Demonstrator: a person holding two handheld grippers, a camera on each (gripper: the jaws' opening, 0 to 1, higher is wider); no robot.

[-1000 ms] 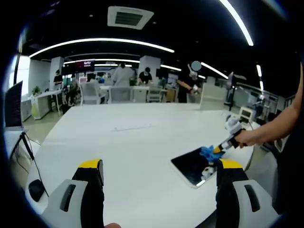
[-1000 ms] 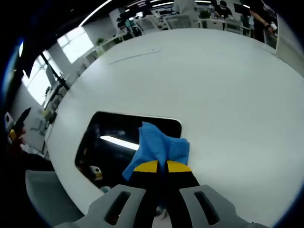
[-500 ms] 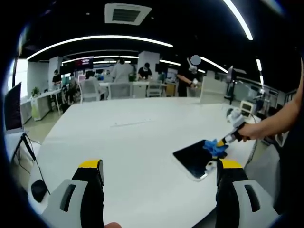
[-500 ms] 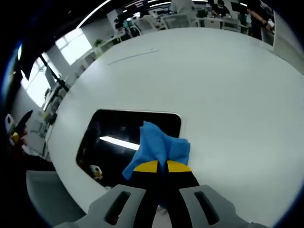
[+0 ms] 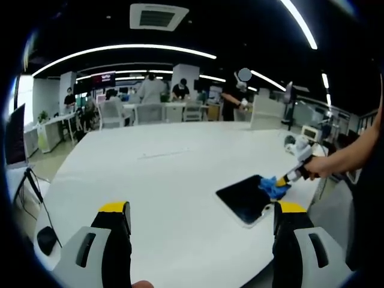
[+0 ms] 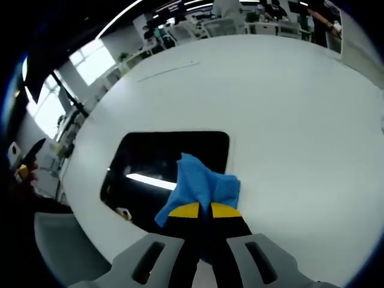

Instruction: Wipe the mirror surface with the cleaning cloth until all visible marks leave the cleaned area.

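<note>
A dark rectangular mirror (image 6: pixel 162 171) (image 5: pixel 245 198) lies flat near the edge of the white table (image 6: pixel 288 108). My right gripper (image 6: pixel 198 210) is shut on a blue cleaning cloth (image 6: pixel 201 183), which rests on the mirror's right end. In the left gripper view the cloth (image 5: pixel 275 187) and the right gripper (image 5: pixel 287 179), held by a hand, sit at the mirror's far right corner. My left gripper (image 5: pixel 201 211) hovers open above the table, its jaws wide apart with nothing between them, well left of the mirror.
The table (image 5: pixel 162 174) is broad and white, with its edge just beyond the mirror. Desks, chairs and several people (image 5: pixel 150 90) stand far behind. A monitor (image 5: pixel 17 135) is at the left. A sleeve and arm (image 5: pixel 360 150) cross the right side.
The cloth has slid a little along the mirror's right end toward its edge. My left gripper has stayed open and nearly still.
</note>
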